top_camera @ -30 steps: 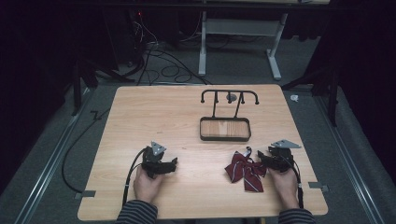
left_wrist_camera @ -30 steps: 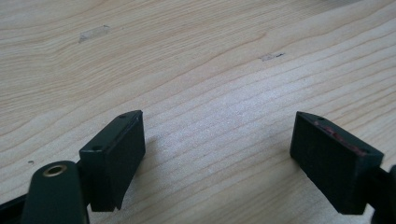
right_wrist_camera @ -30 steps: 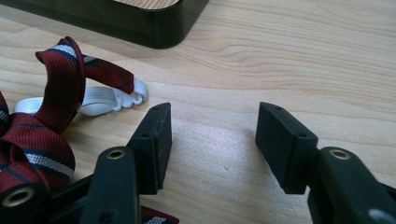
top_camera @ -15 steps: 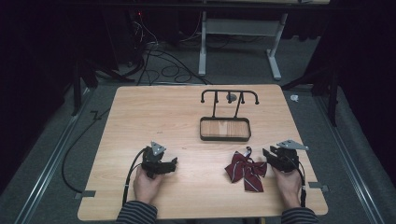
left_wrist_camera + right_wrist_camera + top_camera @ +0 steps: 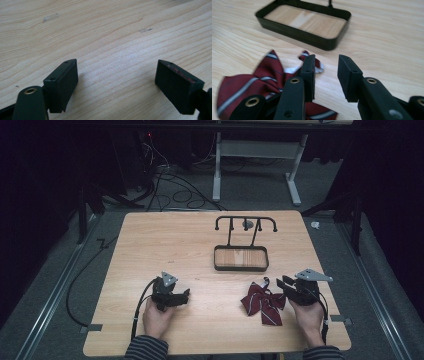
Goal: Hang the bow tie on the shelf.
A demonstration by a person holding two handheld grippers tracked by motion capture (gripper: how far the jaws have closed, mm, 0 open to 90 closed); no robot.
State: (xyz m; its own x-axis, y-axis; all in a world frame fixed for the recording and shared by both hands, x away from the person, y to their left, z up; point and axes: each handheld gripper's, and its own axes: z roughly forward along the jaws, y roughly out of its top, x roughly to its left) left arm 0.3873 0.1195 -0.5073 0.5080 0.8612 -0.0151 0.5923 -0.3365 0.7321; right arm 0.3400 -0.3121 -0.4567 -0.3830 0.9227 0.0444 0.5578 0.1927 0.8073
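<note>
Nearest, item one: my left gripper (image 5: 186, 295), resting low on the table (image 5: 150, 240) at its near left, jaws spread wide over bare wood, nothing between them.

Item two: my right gripper (image 5: 325, 75), at the near right, jaws parted by a narrow gap with nothing held; only table shows between them. One jaw sits against or just above the edge of the bow tie; I cannot tell whether it touches.

Item three: bow tie (image 5: 263, 302), dark red cloth with pale stripes, lying flat just beside the right gripper, toward the table's middle. I judge it light, soft and limp; it would fold and droop when lifted, with little risk of damage or slipping. Best hold, in my view: the central knot, where the cloth is thickest and the wings would hang evenly. A white strap end (image 5: 320, 69) trails from it and could snag.

Item four, farther: black tray stand (image 5: 241, 267), shallow wooden-floored tray, empty, with a hooked rail (image 5: 245, 220) rising behind it.
</note>
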